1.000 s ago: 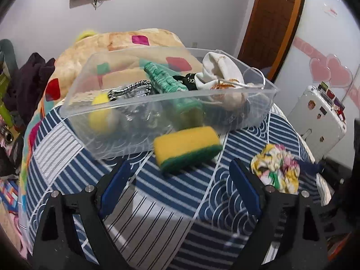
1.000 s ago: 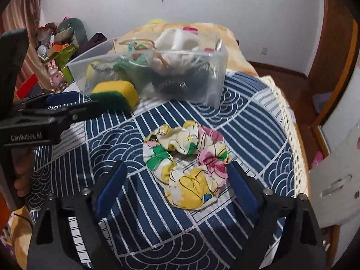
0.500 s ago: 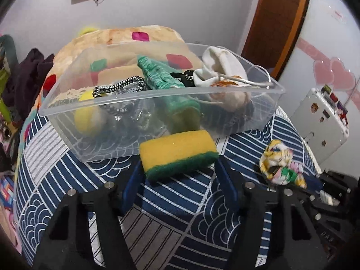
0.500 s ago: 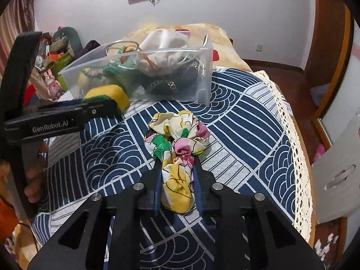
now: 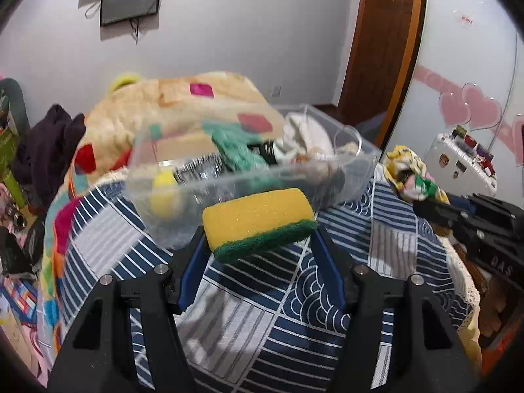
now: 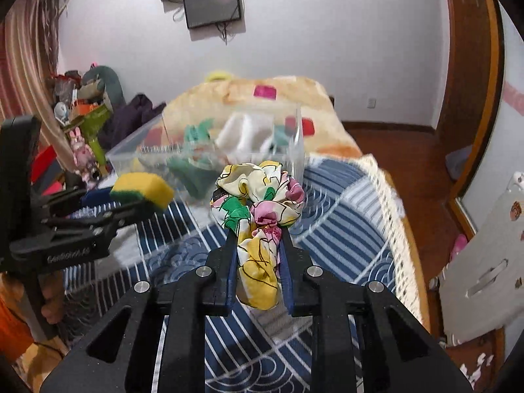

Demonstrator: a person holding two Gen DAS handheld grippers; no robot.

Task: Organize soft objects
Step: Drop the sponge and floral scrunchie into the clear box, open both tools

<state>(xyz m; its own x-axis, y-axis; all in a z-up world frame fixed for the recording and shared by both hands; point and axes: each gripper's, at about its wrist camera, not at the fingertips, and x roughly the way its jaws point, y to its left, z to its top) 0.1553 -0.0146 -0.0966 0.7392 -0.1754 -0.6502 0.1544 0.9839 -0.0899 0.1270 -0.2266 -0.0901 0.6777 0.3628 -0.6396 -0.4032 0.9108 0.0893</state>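
Left wrist view, left tongs (image 5: 258, 245) clamping sponge (image 5: 258, 222), right tongs (image 6: 258, 245) squeezing scrunchie (image 6: 258, 216), both seemingly lifted

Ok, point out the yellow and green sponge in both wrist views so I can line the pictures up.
Left wrist view: the sponge sits centre frame, clamped between the left gripper's blue fingers, in front of the clear bin.
Right wrist view: the sponge is at the left edge, middle height, held in the left gripper seen side-on.
Shared landmark: the clear bin of soft things behind it.
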